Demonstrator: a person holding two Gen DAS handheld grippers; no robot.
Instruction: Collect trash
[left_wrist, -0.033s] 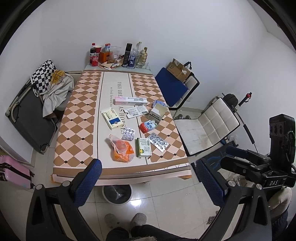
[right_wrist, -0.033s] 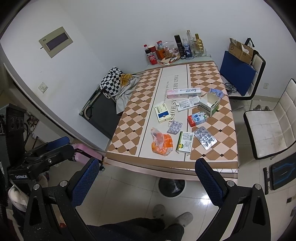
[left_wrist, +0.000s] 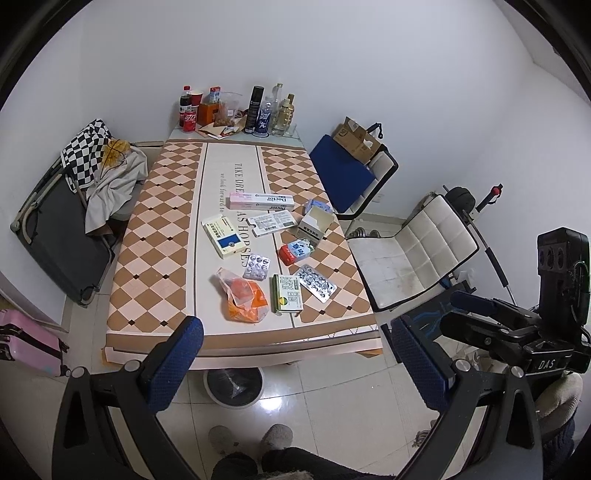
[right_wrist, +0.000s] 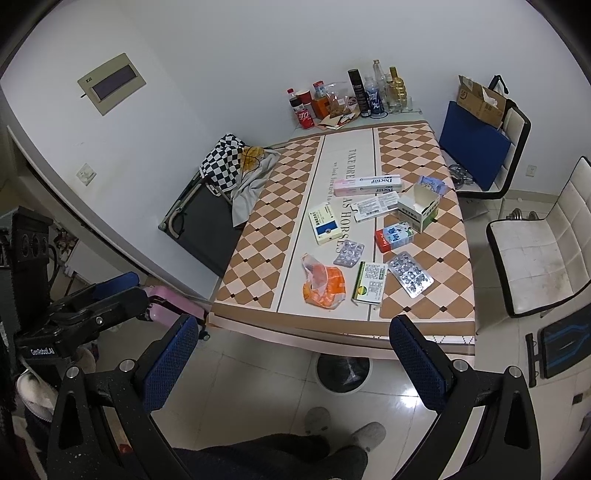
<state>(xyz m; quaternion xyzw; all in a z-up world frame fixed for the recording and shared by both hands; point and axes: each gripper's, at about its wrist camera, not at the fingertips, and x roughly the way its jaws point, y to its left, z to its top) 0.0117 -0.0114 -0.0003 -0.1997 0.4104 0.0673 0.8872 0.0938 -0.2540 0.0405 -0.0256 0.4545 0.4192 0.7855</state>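
Both the left gripper (left_wrist: 295, 365) and right gripper (right_wrist: 293, 363) hang wide apart and unloaded before the table (left_wrist: 155, 236), where a crumpled orange plastic bag (left_wrist: 243, 299) lies near flat pill boxes and foil blister sheets.

Home dining room: table (left_wrist: 155, 236), chairs (left_wrist: 413, 251), bottles (left_wrist: 258, 110)

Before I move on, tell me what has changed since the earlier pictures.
Nothing has visibly changed. Both tongs, left and right, are open and empty short of the table, and the orange bag, green box and blister packs lie as before.
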